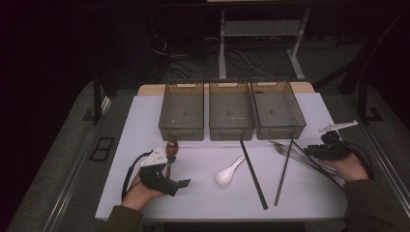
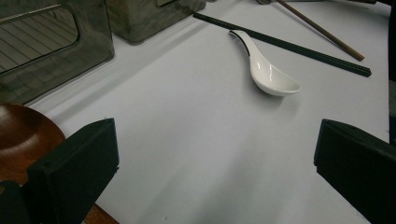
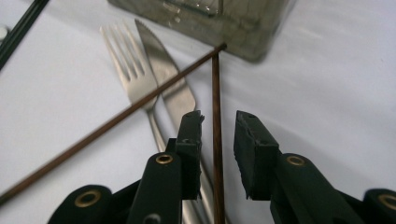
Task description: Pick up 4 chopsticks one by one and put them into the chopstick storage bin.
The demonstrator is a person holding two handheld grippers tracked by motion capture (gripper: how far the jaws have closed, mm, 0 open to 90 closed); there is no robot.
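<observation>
Near the desk's right edge, the right tool (image 3: 218,122) has its jaws slightly spread around a brown chopstick (image 3: 216,93), not pinching it. The stick lies beside the fork (image 3: 135,77) and knife (image 3: 170,86); closing crooked could catch those too. The left tool (image 2: 215,163) stands wide apart, holding nothing.

High view: above the near edge of the white tabletop (image 1: 203,193), facing forward and down. Left gripper view: low, close, shares the white ceramic spoon (image 2: 266,70) (image 1: 228,173). Right gripper view: very close, shares the steel fork (image 3: 133,74) (image 1: 290,152).
</observation>
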